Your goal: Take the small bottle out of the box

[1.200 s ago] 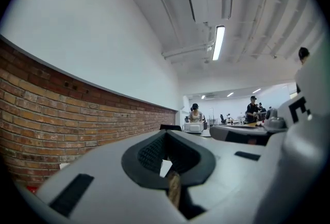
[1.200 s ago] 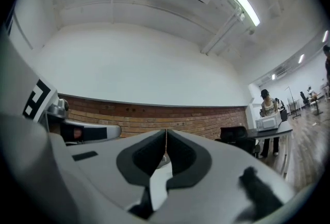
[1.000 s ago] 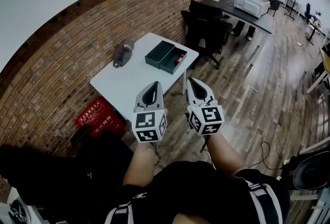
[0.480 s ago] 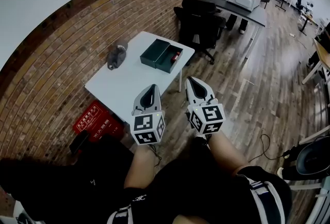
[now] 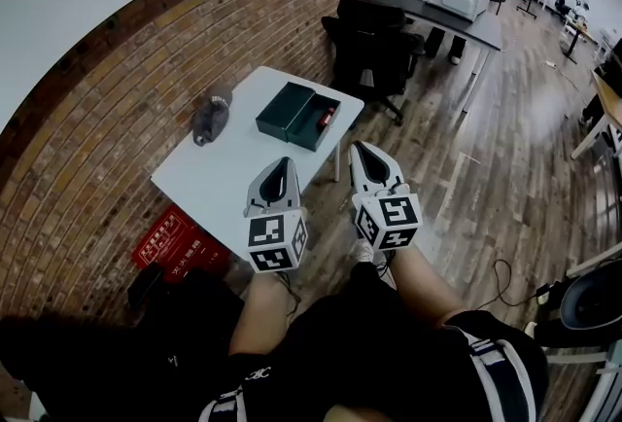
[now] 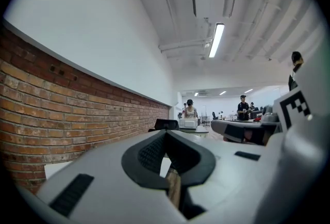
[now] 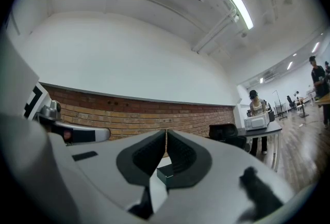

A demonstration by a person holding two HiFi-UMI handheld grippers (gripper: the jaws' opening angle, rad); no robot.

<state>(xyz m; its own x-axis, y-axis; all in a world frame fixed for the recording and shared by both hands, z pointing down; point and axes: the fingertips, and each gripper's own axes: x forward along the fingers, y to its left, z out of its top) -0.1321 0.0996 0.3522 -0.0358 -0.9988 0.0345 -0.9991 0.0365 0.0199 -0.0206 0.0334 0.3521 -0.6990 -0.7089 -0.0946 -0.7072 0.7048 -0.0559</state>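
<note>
A dark green box lies open on the white table ahead of me. Something small and red, probably the small bottle, shows in its right half. My left gripper and right gripper are held side by side in the air short of the table's near edge, well away from the box. Both are shut with nothing between the jaws. In the left gripper view the left gripper points along the brick wall; in the right gripper view the right gripper does likewise.
A dark grey lump sits on the table's far left. A red crate stands on the floor beside the table. Black office chairs stand behind it, then a desk with a white appliance and a person. A cable lies on the wooden floor.
The table and box have slid down and left in the head view as I come closer. Both grippers stay shut and level in front of me.
</note>
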